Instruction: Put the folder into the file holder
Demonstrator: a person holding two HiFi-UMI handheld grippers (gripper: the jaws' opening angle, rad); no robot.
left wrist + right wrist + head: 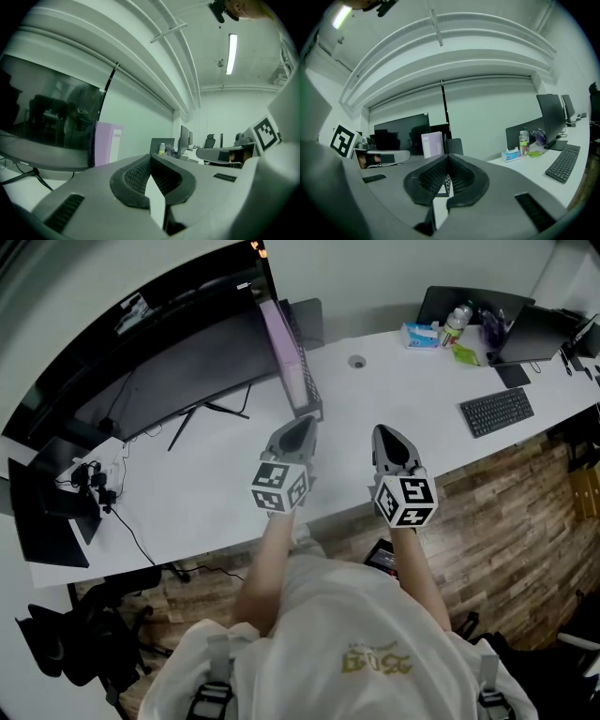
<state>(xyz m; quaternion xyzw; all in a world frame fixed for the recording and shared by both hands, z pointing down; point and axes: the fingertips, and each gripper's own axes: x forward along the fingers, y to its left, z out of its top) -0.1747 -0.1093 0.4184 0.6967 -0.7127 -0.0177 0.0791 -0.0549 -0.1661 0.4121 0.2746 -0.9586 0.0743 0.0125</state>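
The purple folder (279, 338) stands upright in the black mesh file holder (307, 381) on the white desk (216, 493), beside the big curved monitor (178, 362). My left gripper (300, 426) hovers just in front of the holder, shut, with nothing between its jaws. My right gripper (387, 434) is to its right over the desk, also shut and empty. The left gripper view shows the folder (107, 143) ahead past the closed jaws (150, 158). From the right gripper (447, 158), the folder (432, 144) and the holder (454, 146) are visible farther off.
A keyboard (497, 412), a tissue box (421, 335), a bottle (456, 322) and dark monitors (539, 334) sit at the desk's right end. Cables and a plug strip (94, 479) lie at the left. A grommet hole (356, 362) is near the holder.
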